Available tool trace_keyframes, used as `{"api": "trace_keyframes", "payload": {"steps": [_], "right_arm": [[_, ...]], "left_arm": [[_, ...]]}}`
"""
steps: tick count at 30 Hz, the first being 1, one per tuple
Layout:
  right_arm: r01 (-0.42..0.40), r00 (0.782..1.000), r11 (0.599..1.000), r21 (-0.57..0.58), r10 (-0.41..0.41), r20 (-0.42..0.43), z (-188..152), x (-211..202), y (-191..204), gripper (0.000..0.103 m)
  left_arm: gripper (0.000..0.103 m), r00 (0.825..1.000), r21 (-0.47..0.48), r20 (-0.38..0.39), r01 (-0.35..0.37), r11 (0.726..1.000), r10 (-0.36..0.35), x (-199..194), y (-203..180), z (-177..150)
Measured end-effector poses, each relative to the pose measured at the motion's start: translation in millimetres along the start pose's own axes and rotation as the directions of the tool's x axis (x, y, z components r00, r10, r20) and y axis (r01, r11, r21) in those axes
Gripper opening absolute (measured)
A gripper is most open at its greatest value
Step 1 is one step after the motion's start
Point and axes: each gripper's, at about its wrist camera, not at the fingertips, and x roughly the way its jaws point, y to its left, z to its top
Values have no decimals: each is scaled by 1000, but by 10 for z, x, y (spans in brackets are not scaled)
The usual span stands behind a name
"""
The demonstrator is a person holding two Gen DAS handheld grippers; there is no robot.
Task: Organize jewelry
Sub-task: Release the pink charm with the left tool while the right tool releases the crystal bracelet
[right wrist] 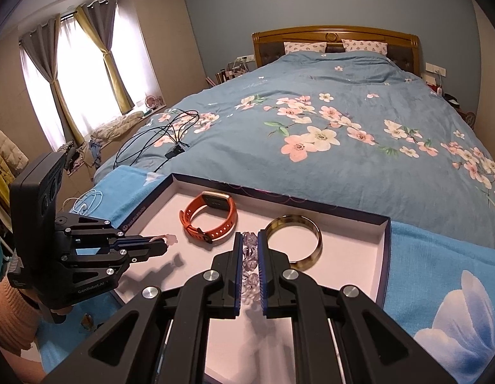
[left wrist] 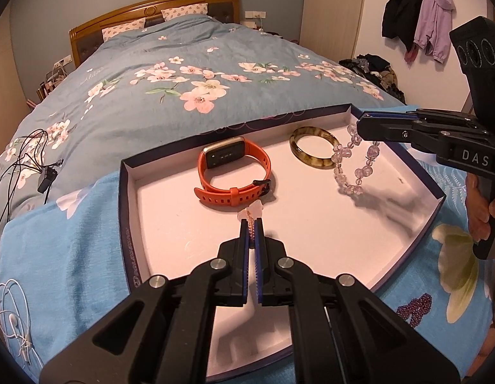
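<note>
A shallow white-lined box tray (left wrist: 183, 230) with a dark blue rim lies on the bed. In it are an orange smartwatch (left wrist: 234, 169) and a mottled amber bangle (left wrist: 314, 148). My left gripper (left wrist: 252, 222) is shut on a braided cord bracelet with a pale flower pendant (left wrist: 254, 211), just above the tray floor near the watch. My right gripper (right wrist: 250, 235) is shut on a clear bead bracelet (right wrist: 250, 257). In the left wrist view the bead bracelet (left wrist: 349, 185) hangs from the right gripper (left wrist: 359, 126) over the tray, beside the bangle.
A purple bead bracelet (left wrist: 415, 308) lies on the blue floral towel (left wrist: 71, 240) outside the tray's near right corner. Black cables (right wrist: 158, 134) and white earphones (left wrist: 11, 313) lie on the bedspread to the left. A person's hand (left wrist: 481, 211) holds the right gripper's handle.
</note>
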Motion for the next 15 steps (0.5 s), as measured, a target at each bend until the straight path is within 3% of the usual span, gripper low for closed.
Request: {"api": "trace_keyframes", "payload": {"steps": [15], "right_arm": [[34,998,999,21,-33,-44,-82,124,-146,7]], "left_arm": [[4,999,-5,-35,-5,1000,5,189,28,88]]}}
